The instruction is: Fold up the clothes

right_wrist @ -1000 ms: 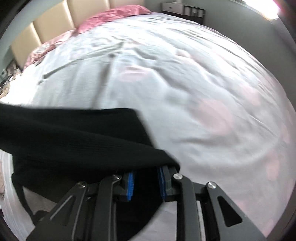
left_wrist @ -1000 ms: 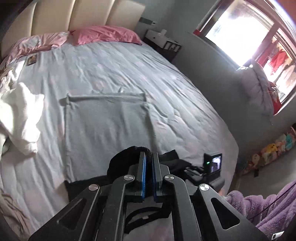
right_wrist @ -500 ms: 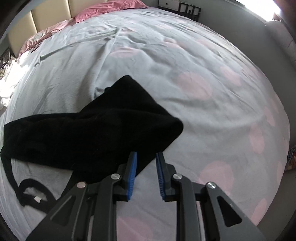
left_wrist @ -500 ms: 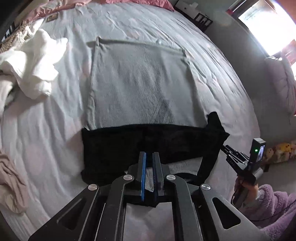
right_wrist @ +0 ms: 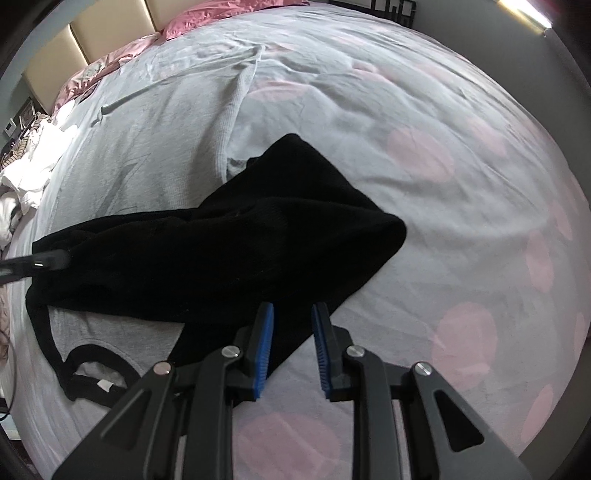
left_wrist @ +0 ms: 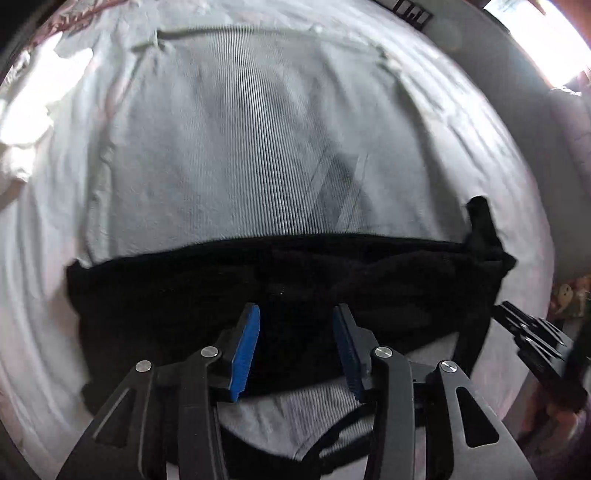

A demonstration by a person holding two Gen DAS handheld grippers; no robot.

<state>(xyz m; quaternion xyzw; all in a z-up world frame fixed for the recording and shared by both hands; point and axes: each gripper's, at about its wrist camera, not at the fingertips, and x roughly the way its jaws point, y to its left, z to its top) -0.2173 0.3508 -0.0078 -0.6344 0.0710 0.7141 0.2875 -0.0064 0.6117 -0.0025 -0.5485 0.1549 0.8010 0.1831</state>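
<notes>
Where the black top (left_wrist: 288, 295) lies folded across the near end of the grey top (left_wrist: 258, 147), both grippers hang over it with jaws spread and nothing between them.

Left gripper (left_wrist: 295, 347): blue pads wide apart, above the black fabric's near edge; touching or not, cannot tell. A strip of grey ribbed cloth shows just below the pads.

Right gripper (right_wrist: 292, 347): pads parted, narrower gap, over the black top's tapering near corner; empty.

Black top: a crumpled band lying crosswise on the bed (right_wrist: 443, 129), one corner sticking up at its far right in the left view. Black-trimmed straps (right_wrist: 79, 369) loop out to the left in the right view, with a small white tag among them.

Grey top: spread flat beyond the black one, ribbed, reaching toward the headboard (right_wrist: 92, 40).

Bedspread pale with pink spots. Pink pillows (right_wrist: 207, 14) at the head. White laundry (right_wrist: 26, 173) heaped at the left edge. The left gripper's tip pokes in at the right view's left edge, against the black fabric.
</notes>
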